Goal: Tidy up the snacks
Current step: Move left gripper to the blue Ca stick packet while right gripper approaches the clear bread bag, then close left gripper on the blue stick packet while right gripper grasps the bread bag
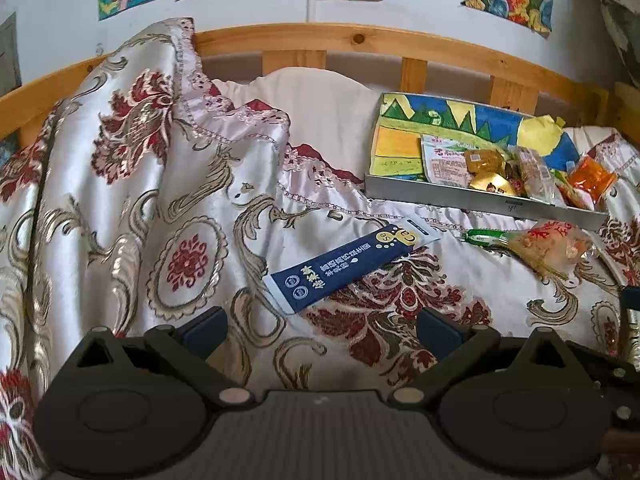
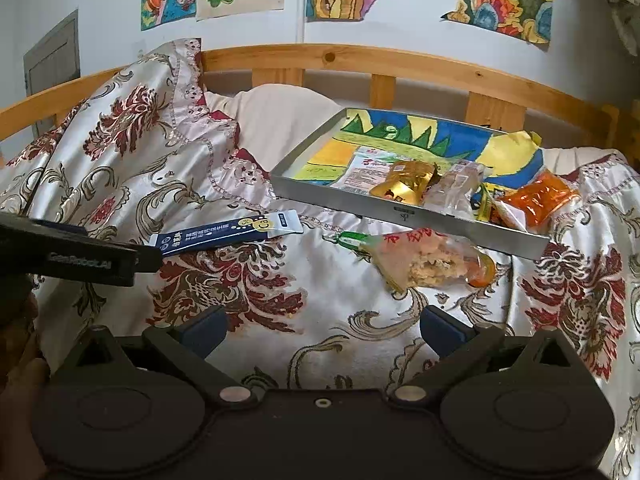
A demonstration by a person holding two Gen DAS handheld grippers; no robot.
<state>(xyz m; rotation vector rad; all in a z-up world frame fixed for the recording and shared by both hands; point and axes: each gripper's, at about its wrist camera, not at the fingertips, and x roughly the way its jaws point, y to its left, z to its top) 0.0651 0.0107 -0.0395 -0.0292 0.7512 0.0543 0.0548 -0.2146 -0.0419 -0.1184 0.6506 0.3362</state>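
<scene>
Bedspread is shiny white with dark red and gold florals. Stick packet is navy with yellow. Grey tray has a green, blue, yellow drawing lining it.

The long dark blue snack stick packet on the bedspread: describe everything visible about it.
The long dark blue snack stick packet is a flat, narrow sachet of glossy film with pale sealed ends, white Chinese lettering, round emblems near one end and a yellow cartoon figure marked "Ca" near the other. It looks sealed and lies flat and diagonal on the floral satin bedspread, outside the shallow grey metal tray, apart from the other snacks. Only the bedspread touches it; the open left gripper sits just short of it.
</scene>
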